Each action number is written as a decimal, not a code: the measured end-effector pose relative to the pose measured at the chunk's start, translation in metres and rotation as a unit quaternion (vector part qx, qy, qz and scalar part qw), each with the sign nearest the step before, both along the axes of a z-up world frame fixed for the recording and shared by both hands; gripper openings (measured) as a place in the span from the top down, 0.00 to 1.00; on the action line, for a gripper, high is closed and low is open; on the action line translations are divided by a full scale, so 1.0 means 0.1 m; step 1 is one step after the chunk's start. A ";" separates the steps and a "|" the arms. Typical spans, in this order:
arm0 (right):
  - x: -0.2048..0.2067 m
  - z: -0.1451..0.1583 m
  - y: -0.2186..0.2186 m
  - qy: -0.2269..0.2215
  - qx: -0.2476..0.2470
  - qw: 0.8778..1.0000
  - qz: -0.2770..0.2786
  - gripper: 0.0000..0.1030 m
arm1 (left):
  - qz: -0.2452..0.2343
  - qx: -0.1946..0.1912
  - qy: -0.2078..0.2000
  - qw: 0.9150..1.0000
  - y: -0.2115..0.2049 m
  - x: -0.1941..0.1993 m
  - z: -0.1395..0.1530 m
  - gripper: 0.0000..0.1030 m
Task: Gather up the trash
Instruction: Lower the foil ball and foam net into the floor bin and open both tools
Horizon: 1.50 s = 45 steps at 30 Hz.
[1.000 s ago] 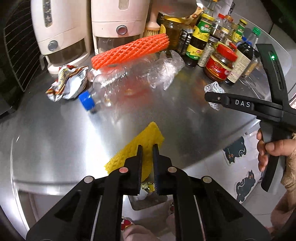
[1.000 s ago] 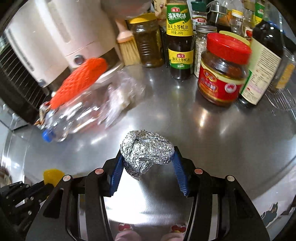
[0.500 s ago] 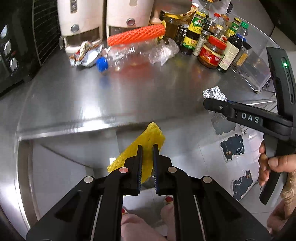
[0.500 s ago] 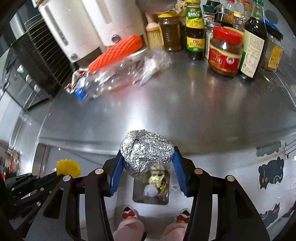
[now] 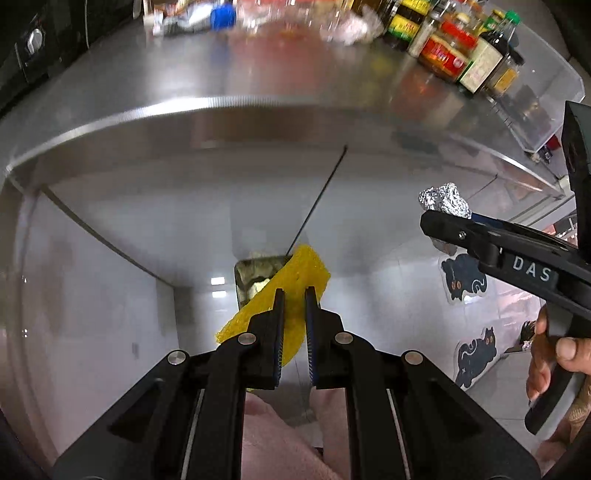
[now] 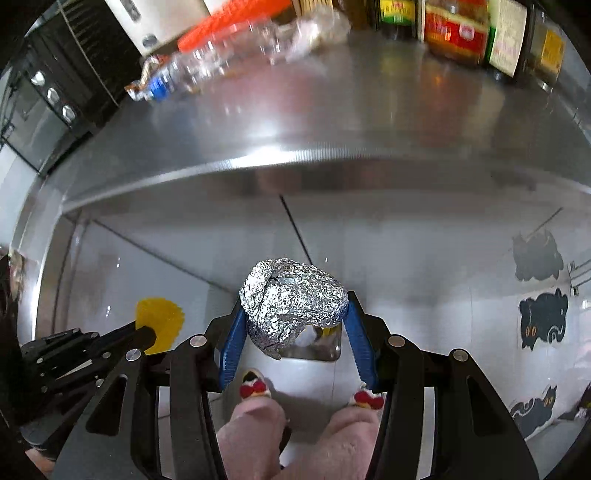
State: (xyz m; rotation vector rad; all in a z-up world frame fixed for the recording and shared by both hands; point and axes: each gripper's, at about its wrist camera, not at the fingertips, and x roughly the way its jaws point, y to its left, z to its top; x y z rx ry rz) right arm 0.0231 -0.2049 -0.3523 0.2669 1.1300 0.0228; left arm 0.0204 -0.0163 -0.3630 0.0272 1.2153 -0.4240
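Note:
My left gripper (image 5: 294,291) is shut on a yellow foam net (image 5: 291,280) and holds it below the counter edge, over a small metal bin (image 5: 255,273) on the floor that holds some trash. My right gripper (image 6: 293,306) is shut on a crumpled foil ball (image 6: 291,299), also over the bin (image 6: 317,350). The foil ball (image 5: 445,199) and the right gripper show at the right of the left wrist view. The yellow net (image 6: 159,321) shows at the left of the right wrist view.
The steel counter (image 5: 258,74) still carries a clear plastic bottle with a blue cap (image 6: 192,70), an orange foam net (image 6: 221,22), a snack wrapper (image 5: 177,22) and clear plastic film (image 6: 314,29). Sauce jars and bottles (image 5: 461,55) stand at the back right. My feet in slippers (image 6: 255,387) stand below.
Both grippers have pulled back off the counter and dropped below its edge, carrying the yellow net and the foil ball over the floor bin.

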 end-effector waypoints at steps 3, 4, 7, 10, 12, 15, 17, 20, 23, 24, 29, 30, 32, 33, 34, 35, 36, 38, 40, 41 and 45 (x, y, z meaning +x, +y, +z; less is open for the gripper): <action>0.02 -0.20 0.00 0.010 0.017 1.000 0.001 0.50 | 0.004 0.000 0.019 1.000 -0.01 0.03 -0.26 0.91; 0.03 -0.28 0.01 0.012 0.020 1.000 0.001 0.50 | 0.005 -0.002 0.023 1.000 -0.02 0.04 -0.32 0.91; 0.07 -0.46 0.03 0.023 0.015 1.000 0.007 0.50 | 0.008 -0.001 0.039 0.999 -0.05 0.09 -0.52 0.91; 0.13 -0.65 0.04 0.039 0.012 0.999 0.009 0.50 | 0.013 0.004 0.054 0.998 -0.06 0.17 -0.75 0.91; 0.16 -0.75 0.03 0.049 0.007 0.999 0.011 0.50 | 0.014 0.006 0.060 0.998 -0.07 0.20 -0.86 0.91; 0.25 -0.93 0.05 0.071 0.004 0.997 0.013 0.49 | 0.012 0.006 0.075 0.997 -0.11 0.25 -1.06 0.91; 0.31 -1.02 0.06 0.081 0.001 0.997 0.014 0.49 | 0.011 0.005 0.085 0.996 -0.13 0.27 -1.15 0.90; 0.40 -1.15 0.08 0.095 0.001 0.995 0.015 0.49 | 0.010 0.006 0.100 0.995 -0.17 0.31 -1.28 0.90; 0.47 -1.23 0.10 0.105 0.001 0.994 0.017 0.49 | 0.007 0.006 0.110 0.994 -0.19 0.35 -1.37 0.90; 0.50 -1.25 0.11 0.107 0.002 0.994 0.017 0.49 | 0.006 0.006 0.113 0.994 -0.20 0.37 -1.39 0.90; 0.61 -1.29 0.07 0.113 0.015 0.993 0.011 0.48 | 0.005 0.005 0.117 0.993 -0.21 0.47 -1.40 0.84; 0.62 -1.28 0.06 0.113 0.017 0.993 0.010 0.47 | 0.006 0.004 0.118 0.993 -0.21 0.49 -1.39 0.84; 0.64 -1.28 0.06 0.115 0.021 0.993 0.010 0.47 | 0.008 -0.001 0.119 0.993 -0.21 0.51 -1.37 0.77; 0.66 -1.28 0.06 0.115 0.021 0.993 0.010 0.47 | 0.010 -0.003 0.119 0.993 -0.20 0.52 -1.36 0.75; 0.66 -1.27 0.06 0.115 0.022 0.993 0.010 0.44 | 0.010 -0.003 0.118 0.993 -0.20 0.54 -1.35 0.69; 0.66 -1.27 0.04 0.115 0.023 0.993 0.010 0.40 | 0.010 -0.003 0.116 0.993 -0.19 0.54 -1.36 0.63; 0.66 -1.26 0.04 0.114 0.023 0.993 0.009 0.39 | 0.010 -0.001 0.113 0.993 -0.19 0.54 -1.34 0.60; 0.66 -1.25 0.05 0.110 0.021 0.994 0.010 0.38 | 0.012 0.001 0.111 0.994 -0.18 0.55 -1.33 0.57; 0.65 -1.22 0.05 0.108 0.018 0.994 0.009 0.37 | 0.016 0.005 0.108 0.994 -0.16 0.54 -1.29 0.51; 0.64 -1.21 0.05 0.107 0.016 0.994 0.008 0.33 | 0.017 0.006 0.107 0.994 -0.15 0.54 -1.28 0.48; 0.60 -1.09 0.06 0.098 0.004 0.995 -0.002 0.17 | 0.022 0.012 0.095 0.995 -0.11 0.49 -1.15 0.34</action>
